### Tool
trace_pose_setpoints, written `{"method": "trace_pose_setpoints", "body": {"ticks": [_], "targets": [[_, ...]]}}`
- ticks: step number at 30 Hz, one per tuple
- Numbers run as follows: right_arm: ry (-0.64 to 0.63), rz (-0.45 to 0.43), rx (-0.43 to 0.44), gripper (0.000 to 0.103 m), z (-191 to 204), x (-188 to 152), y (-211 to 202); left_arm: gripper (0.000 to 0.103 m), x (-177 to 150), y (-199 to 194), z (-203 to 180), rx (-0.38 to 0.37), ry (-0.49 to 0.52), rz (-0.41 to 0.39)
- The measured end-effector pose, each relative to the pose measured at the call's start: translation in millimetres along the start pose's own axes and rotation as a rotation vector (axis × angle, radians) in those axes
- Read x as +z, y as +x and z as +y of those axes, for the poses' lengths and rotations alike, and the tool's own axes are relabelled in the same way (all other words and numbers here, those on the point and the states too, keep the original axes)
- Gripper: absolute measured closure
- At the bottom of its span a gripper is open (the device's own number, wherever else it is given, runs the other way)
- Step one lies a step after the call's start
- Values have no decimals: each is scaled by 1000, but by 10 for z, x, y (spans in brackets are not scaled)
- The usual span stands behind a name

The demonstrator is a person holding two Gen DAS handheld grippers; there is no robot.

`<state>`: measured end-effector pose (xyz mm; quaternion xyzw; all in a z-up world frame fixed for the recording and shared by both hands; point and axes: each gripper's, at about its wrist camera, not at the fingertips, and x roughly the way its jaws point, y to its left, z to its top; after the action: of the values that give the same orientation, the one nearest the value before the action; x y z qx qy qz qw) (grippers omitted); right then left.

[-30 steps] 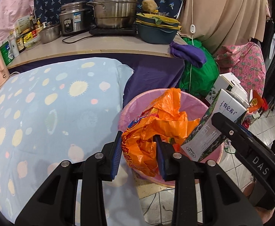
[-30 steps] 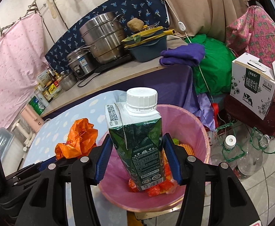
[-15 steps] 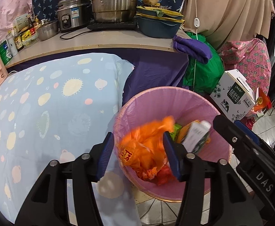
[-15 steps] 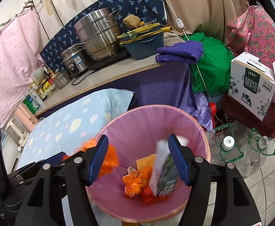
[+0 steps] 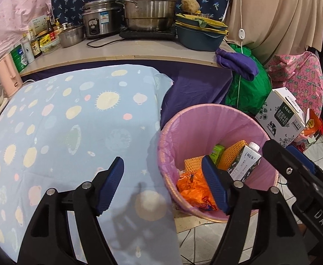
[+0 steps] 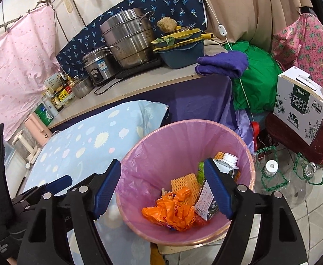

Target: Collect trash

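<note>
A bin lined with a pink bag (image 5: 208,119) (image 6: 179,139) stands on the floor beside the bed. Inside lie a crumpled orange wrapper (image 5: 193,190) (image 6: 172,209), a green-and-white milk carton (image 5: 245,163) (image 6: 205,201), yellow foam netting (image 6: 183,183) and a small green carton (image 5: 216,154). My left gripper (image 5: 162,185) hangs above the bin's left rim and the bed edge, jaws still opening, nothing between them. My right gripper (image 6: 162,190) hovers over the bin, jaws also opening and empty.
A blue spotted bed cover (image 5: 62,132) fills the left. Behind it a counter (image 5: 126,50) holds pots, a rice cooker and bottles. A milk box (image 6: 300,106) and empty plastic bottles (image 6: 272,176) sit on the right, by the tiled floor.
Both grippers let go: the orange wrapper left the left jaws and the milk carton left the right jaws, and both fell into the bin. Both pairs of jaws widened.
</note>
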<state>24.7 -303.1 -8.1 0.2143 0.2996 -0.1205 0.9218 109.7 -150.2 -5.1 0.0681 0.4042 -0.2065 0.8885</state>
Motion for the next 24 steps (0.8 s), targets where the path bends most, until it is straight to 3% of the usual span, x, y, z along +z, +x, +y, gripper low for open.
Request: {"method": "trace_pose_setpoints", "body": {"ticks": [3, 6, 9, 11, 24], "targets": [[-28, -14, -19, 19, 54, -22, -86, 33, -48, -70, 87, 20, -8, 4], [-55, -17, -36, 18, 88, -68, -184, 31, -107, -132, 175, 47, -17, 10], [-85, 4, -52, 16, 123, -113, -237, 23, -186, -233, 257, 71, -23, -3], [-118, 16, -67, 6, 160, -164, -282, 16, -230, -291, 301, 88, -25, -5], [-208, 78, -96, 6, 384, -478, -524, 11, -552, -539, 410, 132, -27, 45]]}}
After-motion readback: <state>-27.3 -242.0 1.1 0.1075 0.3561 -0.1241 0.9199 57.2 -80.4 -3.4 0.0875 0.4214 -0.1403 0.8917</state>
